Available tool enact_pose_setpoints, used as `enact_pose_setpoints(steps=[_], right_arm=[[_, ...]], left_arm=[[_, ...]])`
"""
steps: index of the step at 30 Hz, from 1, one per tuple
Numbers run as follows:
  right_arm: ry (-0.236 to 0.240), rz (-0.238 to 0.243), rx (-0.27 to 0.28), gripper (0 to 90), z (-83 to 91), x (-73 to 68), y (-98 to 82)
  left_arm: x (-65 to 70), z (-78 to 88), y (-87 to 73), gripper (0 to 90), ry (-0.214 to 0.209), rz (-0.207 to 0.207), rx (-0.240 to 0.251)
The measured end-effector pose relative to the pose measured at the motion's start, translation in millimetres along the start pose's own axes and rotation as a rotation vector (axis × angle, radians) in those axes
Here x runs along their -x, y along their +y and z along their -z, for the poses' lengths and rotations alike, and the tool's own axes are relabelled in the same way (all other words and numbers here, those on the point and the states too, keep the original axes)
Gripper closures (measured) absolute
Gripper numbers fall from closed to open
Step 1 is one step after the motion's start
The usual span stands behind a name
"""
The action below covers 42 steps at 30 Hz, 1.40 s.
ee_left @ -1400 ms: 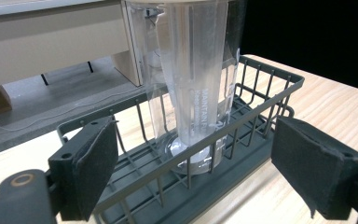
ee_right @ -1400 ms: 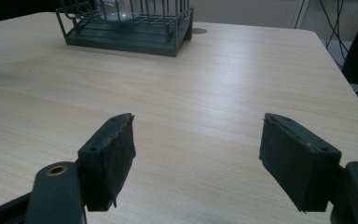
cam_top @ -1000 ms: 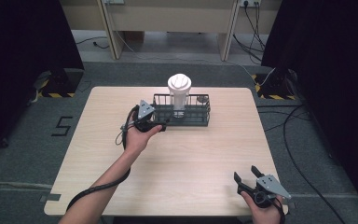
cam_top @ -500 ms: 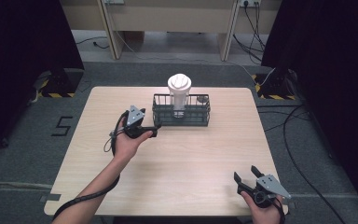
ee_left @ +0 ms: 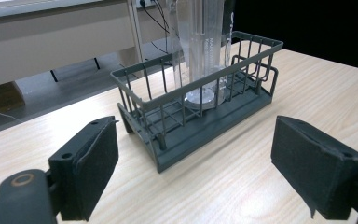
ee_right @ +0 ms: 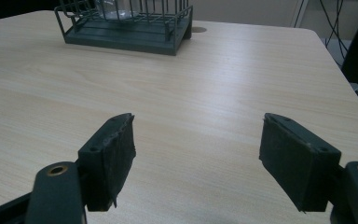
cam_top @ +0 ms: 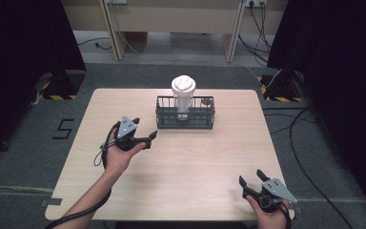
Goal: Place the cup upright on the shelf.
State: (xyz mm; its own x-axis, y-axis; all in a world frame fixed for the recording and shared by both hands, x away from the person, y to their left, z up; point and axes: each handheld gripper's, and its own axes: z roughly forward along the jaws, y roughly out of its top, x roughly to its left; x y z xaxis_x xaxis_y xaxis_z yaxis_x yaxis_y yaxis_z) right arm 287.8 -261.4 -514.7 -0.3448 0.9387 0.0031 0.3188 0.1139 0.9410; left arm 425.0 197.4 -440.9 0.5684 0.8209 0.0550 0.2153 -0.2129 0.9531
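A dark grey-green wire basket [cam_top: 185,119] stands toward the far middle of the pale wooden table [cam_top: 195,162], long side facing the person, and in it stands a tall clear plastic cup [cam_top: 183,98] with a white lid, upright and rising well above the basket's rim. In the left gripper view the basket [ee_left: 200,112] shows as a rectangular rack of thin vertical bars under a rounded top rail, set on a solid flat base with short feet at the corners; the cup [ee_left: 203,51] sits near the middle of it, its transparent wall faintly printed with lettering too blurred to read and its round bottom resting on the basket floor. Just behind the basket's far right corner a small dark round spot [cam_top: 204,100] marks the tabletop. The left gripper [cam_top: 148,140] is held above the table just left of and nearer than the basket, pointing toward its left end without touching it; its jaws stand wide apart with nothing between them, the padded faces black and slightly frayed at the edges. The right gripper [cam_top: 250,177] sits at the near right edge of the table, well apart from the basket, in the person's right hand [cam_top: 271,214]; its jaws are likewise spread wide and empty, aimed across bare wood toward the basket [ee_right: 126,23] far ahead.
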Motion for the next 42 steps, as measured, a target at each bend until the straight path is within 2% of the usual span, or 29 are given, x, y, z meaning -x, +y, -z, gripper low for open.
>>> enact_pose_setpoints(steps=[13,24,35,42], right_arm=[[-0.002,-0.001,0.0,27.1,-0.1,0.2,0.0],[-0.003,0.0,0.0,27.1,0.0,-0.2,0.0],[-0.005,0.01,-0.001,27.2,-0.5,-0.5,0.1],[-0.004,0.009,0.001,27.2,-0.6,-0.3,0.0]], left_arm=[[-5.5,29.1,-17.4,14.4,0.021,0.015,0.005],[-8.5,56.7,-30.6,14.4,0.045,0.011,0.012],[-15.2,83.5,-53.2,14.4,0.083,0.035,-0.004],[-14.4,92.9,-67.6,14.4,0.101,0.047,-0.018]])
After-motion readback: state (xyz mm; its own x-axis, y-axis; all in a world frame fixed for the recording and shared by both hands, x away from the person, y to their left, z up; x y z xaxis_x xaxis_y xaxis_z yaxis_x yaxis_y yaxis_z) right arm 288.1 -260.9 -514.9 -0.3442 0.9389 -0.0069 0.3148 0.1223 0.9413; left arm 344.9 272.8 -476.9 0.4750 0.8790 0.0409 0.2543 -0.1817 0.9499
